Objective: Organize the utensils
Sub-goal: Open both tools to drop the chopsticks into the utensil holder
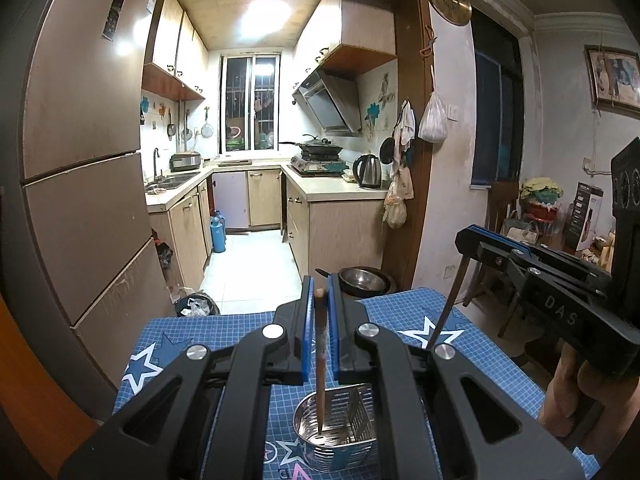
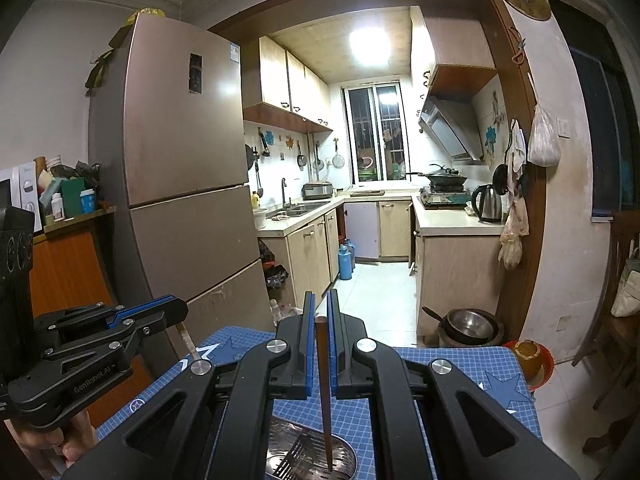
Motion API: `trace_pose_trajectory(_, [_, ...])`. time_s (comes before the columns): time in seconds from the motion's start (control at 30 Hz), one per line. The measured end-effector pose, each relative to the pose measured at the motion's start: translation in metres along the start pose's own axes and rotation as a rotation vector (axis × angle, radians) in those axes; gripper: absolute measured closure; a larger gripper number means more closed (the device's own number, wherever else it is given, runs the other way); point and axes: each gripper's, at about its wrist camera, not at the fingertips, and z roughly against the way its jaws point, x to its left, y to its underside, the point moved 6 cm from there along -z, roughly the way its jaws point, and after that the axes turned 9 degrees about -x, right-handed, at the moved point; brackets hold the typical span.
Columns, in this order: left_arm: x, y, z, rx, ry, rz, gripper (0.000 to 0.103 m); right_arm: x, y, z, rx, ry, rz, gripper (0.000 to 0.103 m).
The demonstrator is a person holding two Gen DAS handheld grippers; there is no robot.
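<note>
A perforated steel utensil holder [image 1: 340,432] [image 2: 308,458] stands on the blue star-patterned mat [image 1: 480,364] [image 2: 404,392] just below both grippers. My left gripper [image 1: 320,282] [image 2: 181,307] is shut on a worn reddish chopstick [image 1: 321,356] [image 2: 187,340]. This chopstick hangs upright with its tip inside the holder's left compartment. My right gripper [image 2: 321,297] [image 1: 466,240] is shut on a dark brown chopstick [image 2: 325,392] [image 1: 448,308]. That one also points down, and its tip reaches into the holder beside a slotted divider.
A tall fridge [image 2: 180,184] stands left of the table's far edge. Metal bowls [image 1: 362,280] [image 2: 472,326] sit on the floor beyond the table. An orange bowl [image 2: 528,358] and a wooden chair [image 2: 616,292] are at the right. A hand [image 1: 568,400] holds the right gripper.
</note>
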Motion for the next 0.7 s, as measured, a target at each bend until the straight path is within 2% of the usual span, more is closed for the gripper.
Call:
trace_pose_trajectory(0.23, [0.000,0.007,-0.004,0.012,-0.002,0.002,0.096,-0.001,0.008,-0.005,0.027,-0.017,-0.001,0.096])
trace_pose_trajectory(0.27, [0.001,0.007,-0.006,0.013,-0.004,0.006,0.087,-0.001,0.010,-0.005,0.029,-0.016,0.000,0.096])
trace_pose_trajectory(0.3, [0.002,0.006,-0.005,0.008,-0.010,0.009,0.068,-0.001,0.010,-0.004,0.028,-0.014,0.001,0.093])
trace_pose_trajectory(0.37, [0.003,0.006,-0.002,-0.008,-0.025,0.004,0.050,-0.003,0.010,-0.001,0.021,-0.010,-0.004,0.083])
trace_pose_trajectory(0.53, [0.002,0.008,0.006,-0.011,-0.023,0.007,0.050,-0.003,0.008,0.012,0.007,-0.004,-0.004,0.080])
trace_pose_trajectory(0.63, [0.000,0.011,0.024,-0.022,-0.020,0.007,0.050,0.001,0.004,0.035,-0.014,-0.011,-0.005,0.077])
trace_pose_trajectory(0.7, [0.000,0.014,0.041,-0.034,-0.015,-0.004,0.050,0.004,0.002,0.061,-0.036,-0.022,-0.001,0.070])
